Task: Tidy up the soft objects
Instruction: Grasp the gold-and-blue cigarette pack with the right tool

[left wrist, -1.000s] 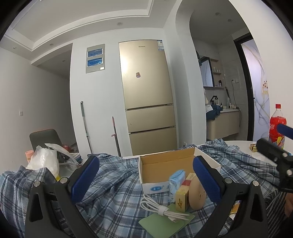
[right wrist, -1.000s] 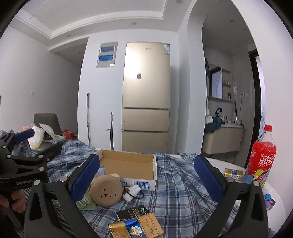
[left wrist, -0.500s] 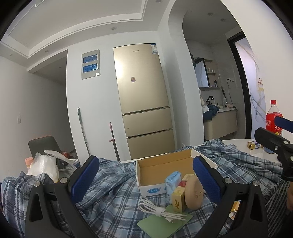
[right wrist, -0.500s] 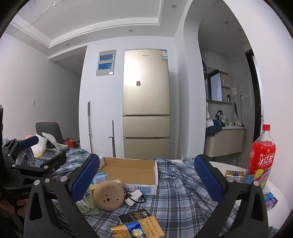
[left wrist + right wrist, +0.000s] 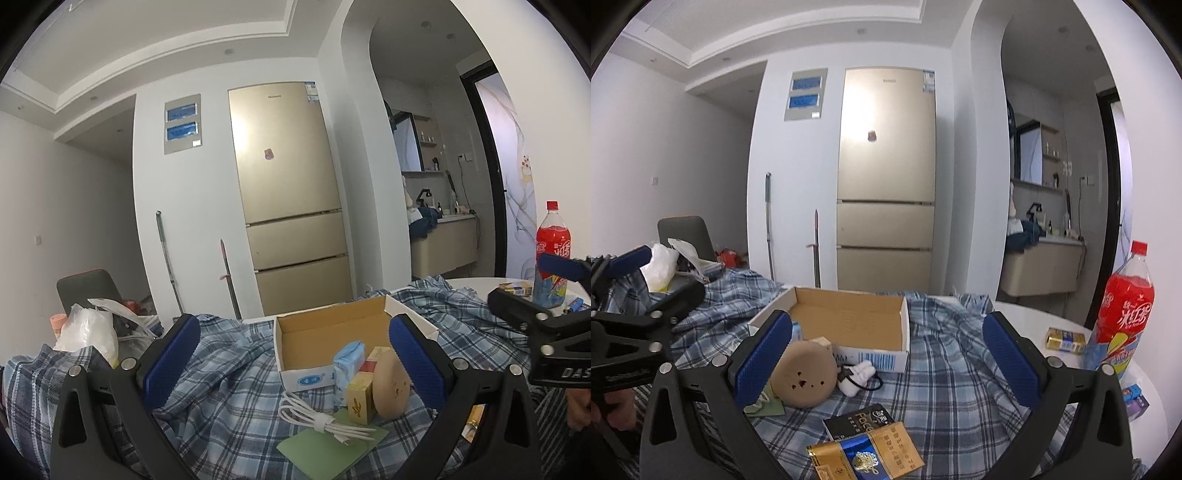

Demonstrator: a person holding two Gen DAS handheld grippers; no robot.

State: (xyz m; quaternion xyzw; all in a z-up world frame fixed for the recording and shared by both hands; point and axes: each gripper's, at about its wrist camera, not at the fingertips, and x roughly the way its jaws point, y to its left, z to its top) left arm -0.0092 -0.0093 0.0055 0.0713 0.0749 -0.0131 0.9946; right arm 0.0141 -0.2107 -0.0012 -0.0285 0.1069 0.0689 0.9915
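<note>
left gripper [image 5: 295, 362]: spread, empty | right gripper [image 5: 888, 356]: spread, empty | round tan plush [image 5: 804, 376]: on plaid cloth [image 5: 953, 384], touching cardboard box [image 5: 849, 325] front, just beside right gripper's left finger

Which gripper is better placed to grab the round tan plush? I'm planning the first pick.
Probably the right gripper: open, with the round tan plush facing it broadside. From the left gripper it appears edge-on behind a yellow box.

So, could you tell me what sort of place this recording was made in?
Most likely a home, in a dining or kitchen area: a tall gold refrigerator stands against the wall, a washroom counter shows through the arch, and a plaid cloth covers the table.
</note>
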